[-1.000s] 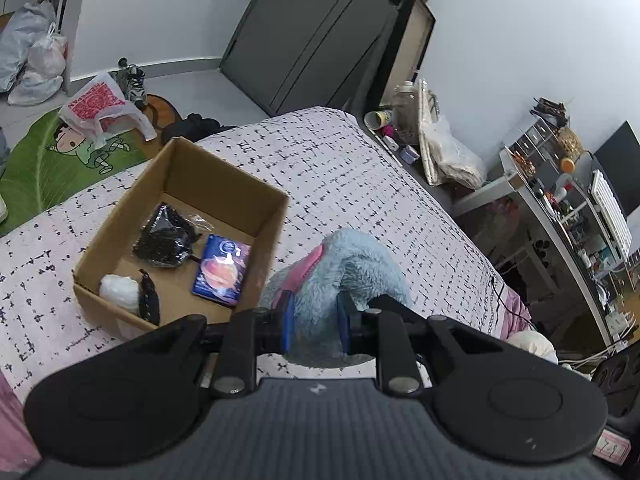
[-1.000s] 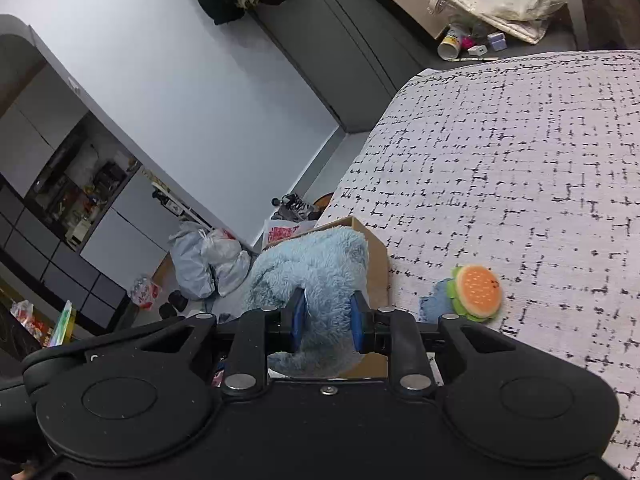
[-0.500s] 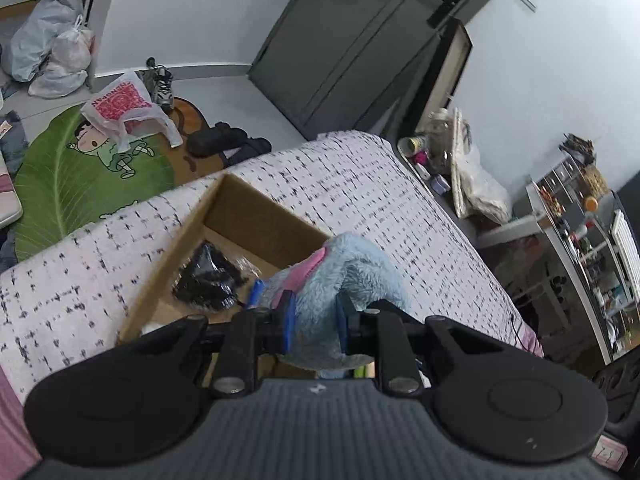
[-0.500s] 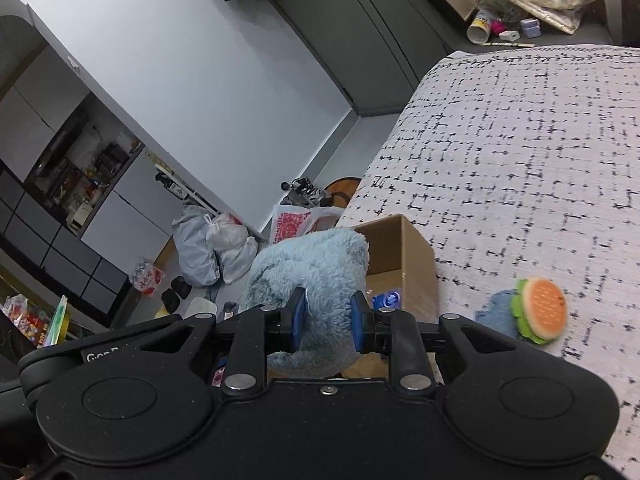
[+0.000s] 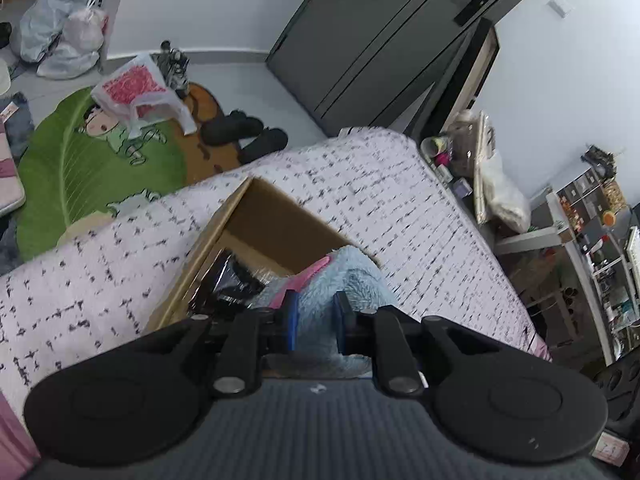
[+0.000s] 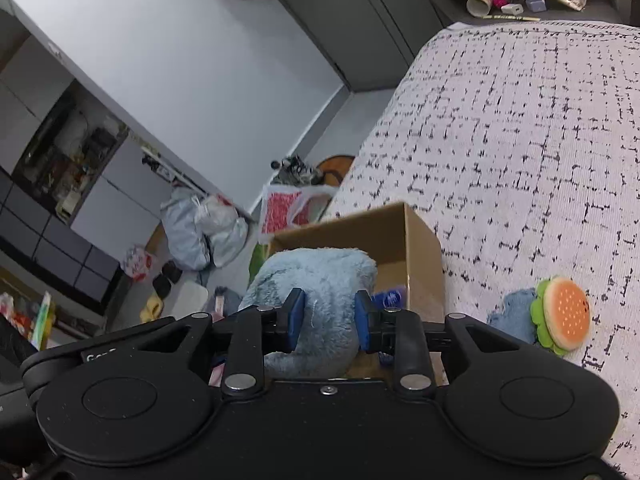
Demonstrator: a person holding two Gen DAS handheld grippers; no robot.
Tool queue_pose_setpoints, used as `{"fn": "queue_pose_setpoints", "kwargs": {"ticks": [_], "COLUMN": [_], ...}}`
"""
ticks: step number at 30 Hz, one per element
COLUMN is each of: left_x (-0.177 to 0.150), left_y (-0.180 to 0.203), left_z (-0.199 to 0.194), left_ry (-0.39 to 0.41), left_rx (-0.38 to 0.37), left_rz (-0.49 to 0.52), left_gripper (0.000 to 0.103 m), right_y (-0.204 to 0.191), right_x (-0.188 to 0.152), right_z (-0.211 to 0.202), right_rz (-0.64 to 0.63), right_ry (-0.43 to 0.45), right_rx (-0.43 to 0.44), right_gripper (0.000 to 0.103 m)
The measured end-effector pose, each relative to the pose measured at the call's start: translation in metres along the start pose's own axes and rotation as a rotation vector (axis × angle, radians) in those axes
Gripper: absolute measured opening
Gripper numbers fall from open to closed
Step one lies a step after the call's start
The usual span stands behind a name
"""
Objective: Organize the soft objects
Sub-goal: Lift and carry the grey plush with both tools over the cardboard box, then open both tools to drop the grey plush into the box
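Placing step: left claw (image 5: 314, 322) and right claw (image 6: 330, 320), just loosening, clamped on blue plush (image 5: 344, 284) over cardboard box (image 5: 272, 232) directly ahead; next, lower and release inside.

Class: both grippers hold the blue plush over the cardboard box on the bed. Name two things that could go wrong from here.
1. The right gripper, whose jaws have just been opening, may let the plush sag while the left gripper is clamped on it.
2. The plush could land on the black packet in the box and sit proud of the rim.
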State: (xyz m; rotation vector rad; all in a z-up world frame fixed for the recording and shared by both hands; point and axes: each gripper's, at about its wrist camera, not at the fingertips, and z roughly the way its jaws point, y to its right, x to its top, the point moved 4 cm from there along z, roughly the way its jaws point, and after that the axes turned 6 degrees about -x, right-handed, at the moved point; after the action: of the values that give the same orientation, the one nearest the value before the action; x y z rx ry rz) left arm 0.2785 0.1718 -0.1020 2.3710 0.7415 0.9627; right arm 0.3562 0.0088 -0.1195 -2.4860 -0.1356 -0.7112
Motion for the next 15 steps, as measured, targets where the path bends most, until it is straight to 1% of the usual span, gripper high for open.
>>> {"fn": "queue_pose_setpoints", "kwargs": {"ticks": [5,6,7,9,12,15], "left_x": [-0.01,-0.011,-0.012,-0.013,-0.013,-0.012], "left_y": [-0.01,-0.011,-0.012,-0.015,-0.015,-0.01], "left_z": [0.007,0.008,0.008,0.008,0.002,-0.004], "left_ry": [-0.061,-0.076,-0.093,-0.105,-0.096,-0.083], "left_rx": [0.017,0.023,0.034,0.055,0.067,0.108], "left_rz": [-0.027,-0.027,-0.028,-0.034,-0.024,-0.001], "left_gripper": [0.017,0.018,0.019,0.02,0.022,0.029], "right_y": [-0.001,-0.001,-0.001,0.0,0.002,0.009], "right_x": [-0.007,-0.007,-0.007,-0.006,-0.004,-0.004], "right_z": [0.004,0.003,0.002,-0.003,-0.012,-0.021], "right_rz": [-0.029,-0.029,-0.028,-0.021,-0.02,-0.012], "right_ry": [-0.04,-0.042,-0.04,-0.027,-0.014,-0.007], "right_rx": [-0.043,-0.044,-0.041,-0.042,-0.045,-0.05], "right_gripper": [0.029,0.032,0.04,0.052,0.052,0.053]}}
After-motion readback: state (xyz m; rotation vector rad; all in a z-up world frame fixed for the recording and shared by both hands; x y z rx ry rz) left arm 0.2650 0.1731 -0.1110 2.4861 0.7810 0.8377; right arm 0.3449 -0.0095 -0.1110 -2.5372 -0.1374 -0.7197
